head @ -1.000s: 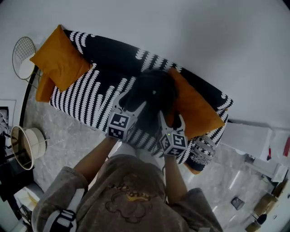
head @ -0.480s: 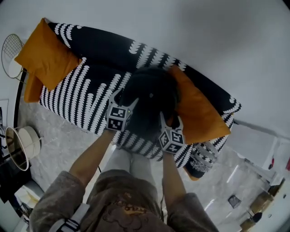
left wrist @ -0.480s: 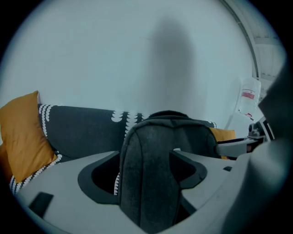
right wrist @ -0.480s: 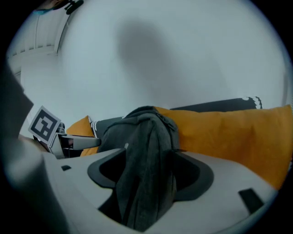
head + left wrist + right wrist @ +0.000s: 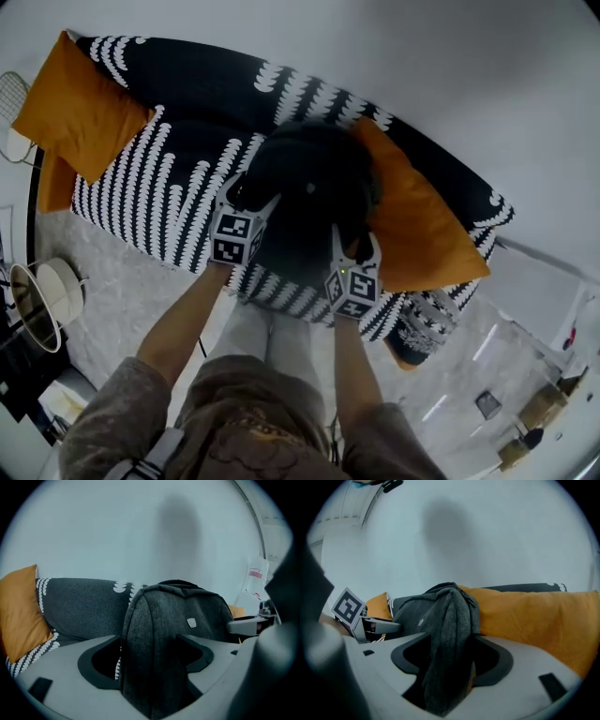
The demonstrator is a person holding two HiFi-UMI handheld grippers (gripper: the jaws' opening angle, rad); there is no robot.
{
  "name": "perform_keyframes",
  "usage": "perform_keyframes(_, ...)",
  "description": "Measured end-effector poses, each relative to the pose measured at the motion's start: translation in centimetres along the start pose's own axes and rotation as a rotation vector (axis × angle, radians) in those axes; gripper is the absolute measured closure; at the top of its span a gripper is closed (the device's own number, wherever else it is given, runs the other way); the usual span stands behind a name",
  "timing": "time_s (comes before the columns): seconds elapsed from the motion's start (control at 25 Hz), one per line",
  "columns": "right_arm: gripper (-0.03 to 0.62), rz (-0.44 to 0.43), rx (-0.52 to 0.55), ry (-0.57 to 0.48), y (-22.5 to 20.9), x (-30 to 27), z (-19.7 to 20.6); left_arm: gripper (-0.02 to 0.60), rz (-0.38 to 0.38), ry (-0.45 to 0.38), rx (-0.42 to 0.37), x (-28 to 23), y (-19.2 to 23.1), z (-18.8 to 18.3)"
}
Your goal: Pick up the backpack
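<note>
- backpack: dark grey woven fabric, stands upright on the sofa seat, straight ahead of both hand-held grippers and between them.
- Handling, my guess: soft shell that folds and sags, prob. light to medium wt, not fragile. Cloth isn't slippery but can bunch, so thin folds may creep out of a pinch.
- Best hold, my guess: one thick padded side edge per gripper, both high up, so the pack lifts level w/o tipping.
- left hand-held gripper: at the pack's left flank. Jaws have just been opening and stand wide, w/ the rounded side edge between them; released, no squeeze seen.
- right hand-held gripper: at the pack's right flank. Jaws have just been closing a little round a hanging fold, but look not yet clenched on it.
- Pose: both forearms reach fwd from the body, roughly parallel, grippers tilted down toward the seat.
- sofa: black w/ white pattern, under and behind the pack.
- orange cushion: just right of the right gripper, against the pack.
</note>
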State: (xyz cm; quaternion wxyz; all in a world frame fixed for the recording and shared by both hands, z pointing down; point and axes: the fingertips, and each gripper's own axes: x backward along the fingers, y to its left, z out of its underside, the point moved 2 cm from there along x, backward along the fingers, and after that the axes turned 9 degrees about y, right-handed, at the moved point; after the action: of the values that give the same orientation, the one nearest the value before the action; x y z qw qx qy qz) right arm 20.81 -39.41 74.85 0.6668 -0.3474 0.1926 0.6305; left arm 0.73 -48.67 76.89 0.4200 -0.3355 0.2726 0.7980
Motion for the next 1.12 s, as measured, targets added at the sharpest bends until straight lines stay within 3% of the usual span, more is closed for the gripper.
perform_keyframes(0.16,0.315,0.021,0.008,0.007,-0.1,-0.4,0.2,0.198,0.012,0.006,0.020,-0.5,0.2,0.4)
perform_keyframes(0.36,0.370,0.046,0.002,0.005,-0.7,-0.8,0.2,0.217,0.060,0.008,0.024,-1.0,0.1,0.4)
perform_keyframes(0.48,0.403,0.052,-0.007,0.017,-0.8,-0.9,0.3,0.303,0.127,0.024,0.015,-0.7,-0.5,0.4)
perform_keyframes(0.56,0.466,0.042,-0.024,0.028,-0.7,-0.8,0.5,0.378,0.162,0.033,0.010,-0.4,-1.0,0.6)
perform_keyframes(0.72,0.533,-0.005,-0.067,0.029,-0.3,-0.4,0.6,0.471,0.165,0.038,-0.043,0.4,-1.9,0.8)
perform_keyframes(1.12,0.550,-0.038,-0.126,0.005,1.0,4.2,0.1,0.505,0.170,0.000,-0.094,5.9,-4.4,0.1)
